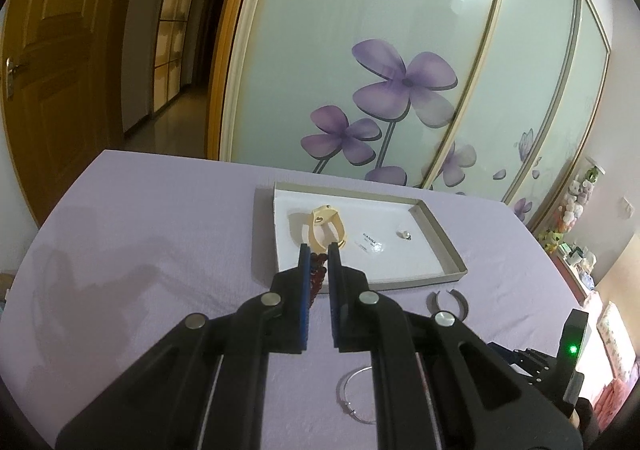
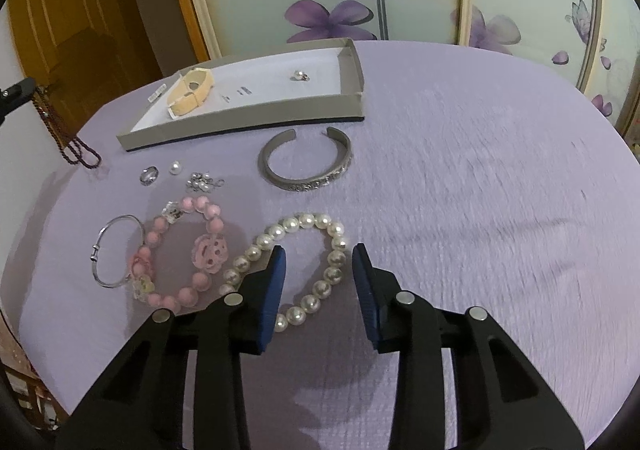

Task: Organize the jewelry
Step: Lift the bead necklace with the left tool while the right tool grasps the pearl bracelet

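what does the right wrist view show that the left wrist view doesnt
Only the right wrist view shows the pearl bracelet, pink bead bracelet, small ring, loose pearl, and the open right gripper. Only the left wrist view shows the left gripper closed on the dark red bead strand up close. Both show the tray, the cream bangle in it, the grey cuff and the thin silver bangle.
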